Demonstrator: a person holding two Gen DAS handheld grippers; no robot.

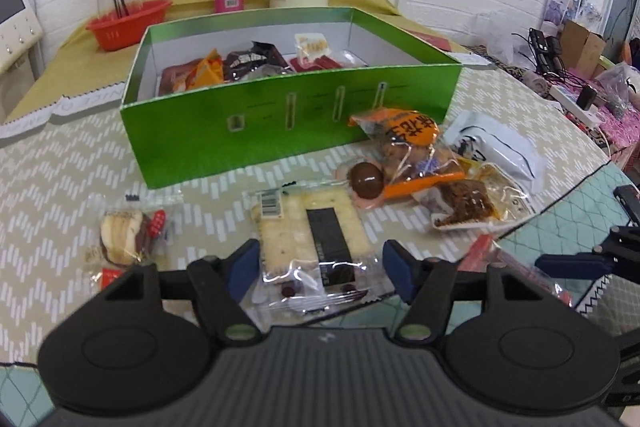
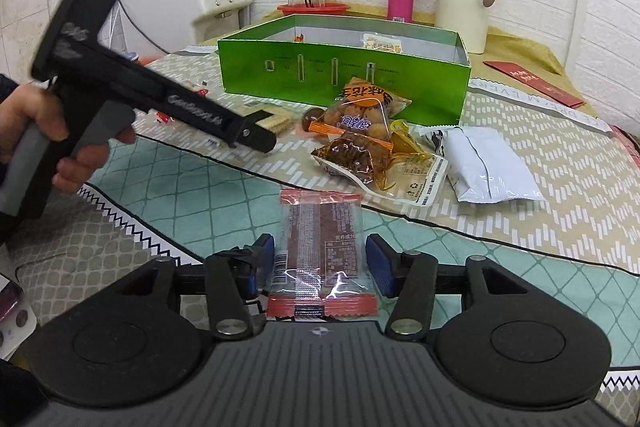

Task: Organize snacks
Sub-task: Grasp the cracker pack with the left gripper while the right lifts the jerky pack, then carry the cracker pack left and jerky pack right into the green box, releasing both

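Cracker packet between the left claw's parted pads

Readable markings, placed relative to the green box:

- Orange peanut packet, leaning against the box's front wall: large Chinese characters on an orange label, seen upside down in the right wrist view (they look like "味花生", not certain).
- Cloth border strip, to the right of the box: capital letters running along it, partly legible as "M EVERY".
- Cracker packet, in front of the box: a barcode sticker, digits too small to read.
- Red-edged snack packet, nearest the camera: fine print and a barcode, not legible.
- Green box front: small printed lines, illegible.
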